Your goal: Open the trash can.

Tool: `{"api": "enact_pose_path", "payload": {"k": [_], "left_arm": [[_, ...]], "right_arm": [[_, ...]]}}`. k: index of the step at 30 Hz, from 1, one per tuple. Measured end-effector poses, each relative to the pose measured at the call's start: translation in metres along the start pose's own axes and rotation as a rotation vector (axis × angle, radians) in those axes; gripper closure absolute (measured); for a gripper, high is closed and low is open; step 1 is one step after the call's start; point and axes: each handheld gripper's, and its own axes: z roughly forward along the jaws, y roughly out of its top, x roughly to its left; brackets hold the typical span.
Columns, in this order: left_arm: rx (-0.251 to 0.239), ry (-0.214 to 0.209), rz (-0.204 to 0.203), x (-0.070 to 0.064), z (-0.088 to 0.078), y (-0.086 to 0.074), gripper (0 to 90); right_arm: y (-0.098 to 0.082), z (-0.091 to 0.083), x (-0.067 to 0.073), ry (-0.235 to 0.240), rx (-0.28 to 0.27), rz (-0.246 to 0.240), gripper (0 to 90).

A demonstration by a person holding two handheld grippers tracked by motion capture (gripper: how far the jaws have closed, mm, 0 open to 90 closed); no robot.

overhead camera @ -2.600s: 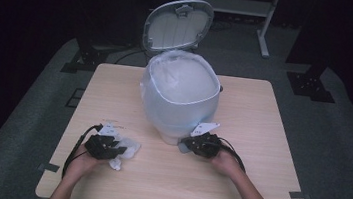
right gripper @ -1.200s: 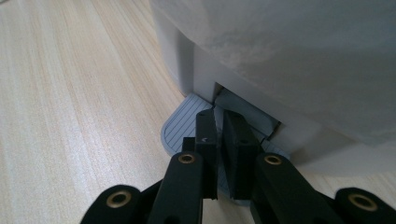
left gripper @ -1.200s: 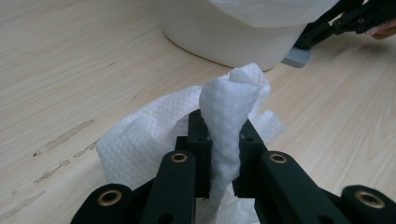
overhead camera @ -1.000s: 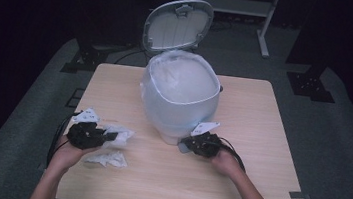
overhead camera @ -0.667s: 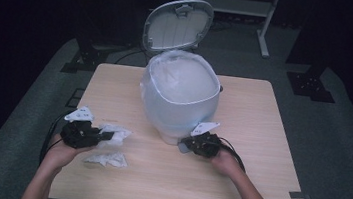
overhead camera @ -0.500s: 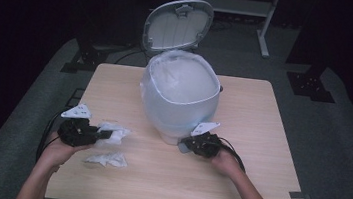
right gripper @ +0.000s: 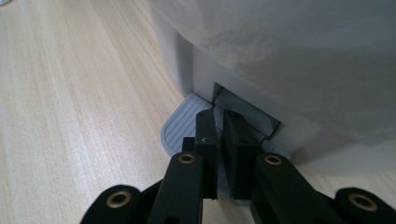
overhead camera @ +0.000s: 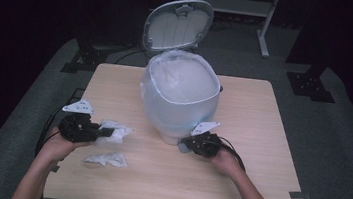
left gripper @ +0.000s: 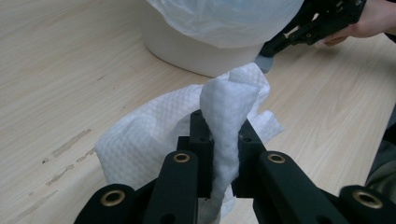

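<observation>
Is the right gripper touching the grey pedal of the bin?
Touching. In the right gripper view, the right gripper has its shut jaws resting on the ribbed pedal at the foot of the bin, pressing it down with no gap visible.

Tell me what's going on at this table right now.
A person works a gripper in each hand at a pedal bin lined with a plastic bag, its lid up. The right gripper is shut and pressing on the bin's grey pedal. The left gripper is shut on a crumpled paper towel, held off the table left of the bin. A second towel lies on the table nearby.
</observation>
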Motion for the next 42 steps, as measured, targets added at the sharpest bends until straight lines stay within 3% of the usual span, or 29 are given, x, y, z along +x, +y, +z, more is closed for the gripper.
{"api": "enact_pose_path", "payload": {"k": [42], "left_arm": [[0.012,-0.039,0.048,-0.009,-0.031,0.059,82.1]], "right_arm": [[0.001,0.0,0.0,0.012,0.003,-0.001,84.3]]}}
